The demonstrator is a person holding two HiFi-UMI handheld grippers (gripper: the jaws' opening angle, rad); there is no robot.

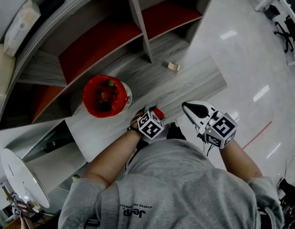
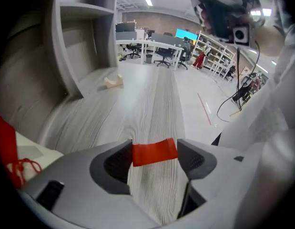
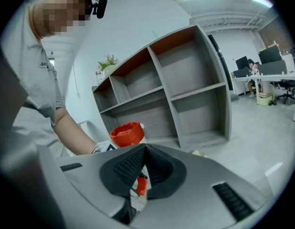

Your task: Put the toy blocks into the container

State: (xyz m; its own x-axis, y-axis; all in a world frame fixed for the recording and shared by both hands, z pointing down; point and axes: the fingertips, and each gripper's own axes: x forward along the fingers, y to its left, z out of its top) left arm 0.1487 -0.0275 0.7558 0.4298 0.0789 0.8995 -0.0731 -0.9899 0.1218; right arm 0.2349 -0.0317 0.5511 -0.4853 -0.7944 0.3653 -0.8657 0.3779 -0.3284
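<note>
A red block (image 1: pixel 158 112) is pinched between the jaws of the left gripper (image 2: pixel 155 150), low over the grey wooden ledge (image 1: pixel 185 82), beside the red-lined container (image 1: pixel 103 78) (blocks already inside). The right gripper (image 3: pixel 145 150) is held pressed together.

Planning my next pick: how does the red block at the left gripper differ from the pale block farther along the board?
The red block is bright red; the pale block is light tan. The red block spans the left gripper's jaws, touching both; the pale block lies free near the shelf upright. Both are outside the red container.
</note>
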